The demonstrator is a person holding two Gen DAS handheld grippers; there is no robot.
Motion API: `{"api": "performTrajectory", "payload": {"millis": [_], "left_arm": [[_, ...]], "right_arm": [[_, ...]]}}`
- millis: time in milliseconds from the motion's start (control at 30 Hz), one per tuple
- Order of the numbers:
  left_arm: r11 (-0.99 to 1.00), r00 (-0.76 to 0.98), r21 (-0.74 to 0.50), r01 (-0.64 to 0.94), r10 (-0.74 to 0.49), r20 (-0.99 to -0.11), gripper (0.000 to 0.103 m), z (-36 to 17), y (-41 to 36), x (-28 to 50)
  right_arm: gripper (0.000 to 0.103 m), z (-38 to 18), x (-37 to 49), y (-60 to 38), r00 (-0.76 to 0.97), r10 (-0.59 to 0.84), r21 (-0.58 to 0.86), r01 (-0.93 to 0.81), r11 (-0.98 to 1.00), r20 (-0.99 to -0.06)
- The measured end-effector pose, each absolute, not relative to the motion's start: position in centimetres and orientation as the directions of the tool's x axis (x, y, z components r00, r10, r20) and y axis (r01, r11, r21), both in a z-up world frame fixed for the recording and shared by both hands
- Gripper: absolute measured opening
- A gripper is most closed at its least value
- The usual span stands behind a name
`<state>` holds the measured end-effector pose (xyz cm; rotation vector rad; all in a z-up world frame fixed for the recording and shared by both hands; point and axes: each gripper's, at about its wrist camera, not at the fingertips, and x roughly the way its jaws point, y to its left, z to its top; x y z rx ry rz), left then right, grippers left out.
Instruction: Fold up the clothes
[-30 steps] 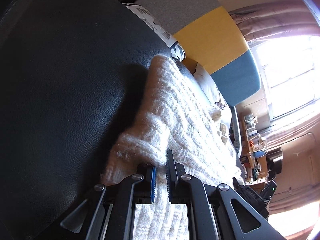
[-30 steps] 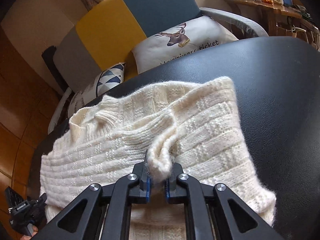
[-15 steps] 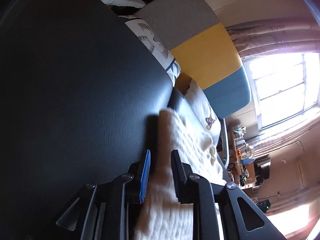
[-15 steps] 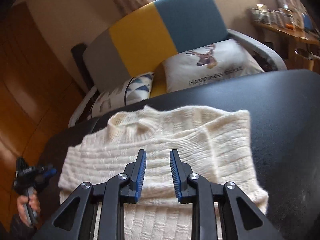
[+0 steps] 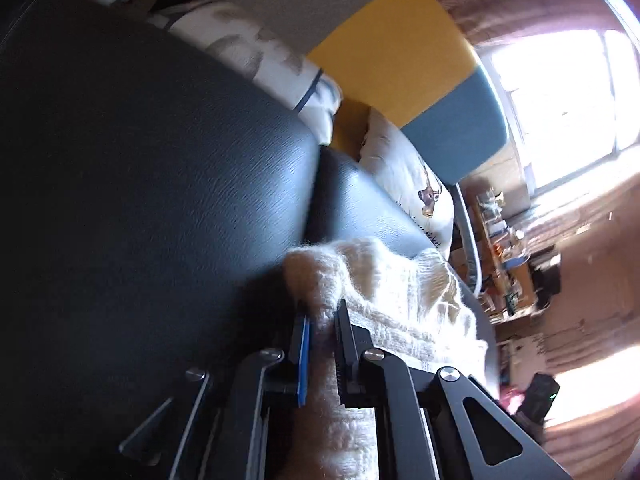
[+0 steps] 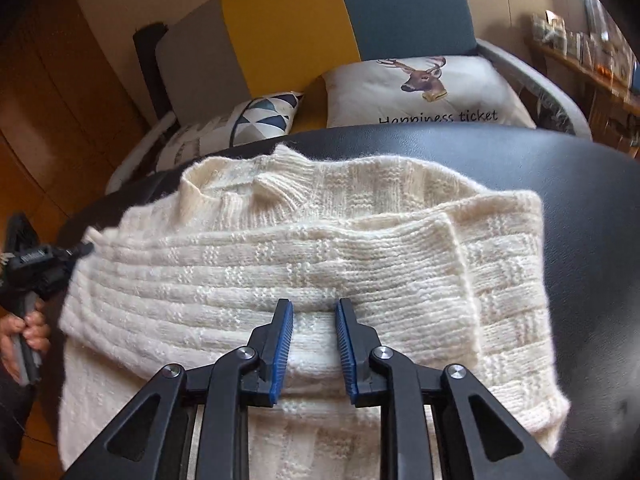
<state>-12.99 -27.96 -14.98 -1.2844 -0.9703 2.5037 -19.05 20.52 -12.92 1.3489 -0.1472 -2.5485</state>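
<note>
A cream knitted sweater (image 6: 320, 256) lies flat on a black leather surface (image 6: 580, 200), collar toward the far side, with one sleeve folded across its body. My right gripper (image 6: 314, 312) hovers just over the sleeve's lower edge. Its jaws are closing, a gap shows between the blue pads, and nothing is pinched. In the left wrist view my left gripper (image 5: 322, 320) is closing on the sweater's (image 5: 400, 292) fuzzy side edge, and the knit is squeezed between the pads. In the right wrist view, a hand (image 6: 24, 332) holds this left gripper (image 6: 36, 264) at the sweater's left edge.
Behind the black surface (image 5: 140, 200) stands a sofa (image 6: 288, 28) with a grey, yellow and blue back. On it lie a deer cushion (image 6: 424, 92) and a triangle-patterned cushion (image 6: 264, 120). A cluttered wooden shelf (image 6: 592, 52) runs along the right. Bright window light comes from the right in the left wrist view.
Both grippers let go of the pinched sleeve, which now lies flat across the body. The right pulled back with jaws apart. The left shifted to the sweater's side edge and closed on it.
</note>
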Motion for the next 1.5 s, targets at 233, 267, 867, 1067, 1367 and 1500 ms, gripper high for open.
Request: {"api": "performTrajectory", "payload": {"millis": [233, 267, 867, 1067, 1367, 1500], "left_arm": [[-0.95, -0.58, -0.293, 0.106, 0.18, -0.794, 0.011, -15.1, -22.8, -15.7], [-0.945, -0.587, -0.309, 0.11, 0.189, -0.787, 0.012, -15.1, -23.4, -15.2], [-0.67, -0.61, -0.725, 0.16, 0.51, -0.606, 0.022, -13.5, -20.3, -9.2], [-0.779, -0.582, -0.601, 0.177, 0.41, -0.702, 0.009, -15.7, -20.1, -6.7], [-0.831, -0.576, -0.532, 0.162, 0.358, -0.735, 0.009, -15.0, -19.3, -6.8], [-0.852, -0.607, -0.505, 0.14, 0.329, -0.724, 0.015, -13.1, -18.8, -4.4]], "right_arm": [[0.02, -13.5, -18.2, 20.4, -0.579, -0.234, 0.177, 0.154, -0.972, -0.781], [0.02, -13.5, -18.2, 20.4, -0.58, -0.233, 0.177, 0.153, -0.972, -0.781], [0.02, -13.4, -18.1, 20.5, -0.58, -0.237, 0.192, 0.139, -0.971, -0.779], [0.02, -13.6, -18.3, 20.7, -0.585, -0.248, 0.2, 0.146, -0.969, -0.773], [0.02, -12.7, -18.3, 21.6, -0.563, -0.292, 0.261, 0.137, -0.956, -0.773], [0.023, -11.0, -17.4, 23.2, -0.537, -0.366, 0.363, 0.117, -0.924, -0.76]]}}
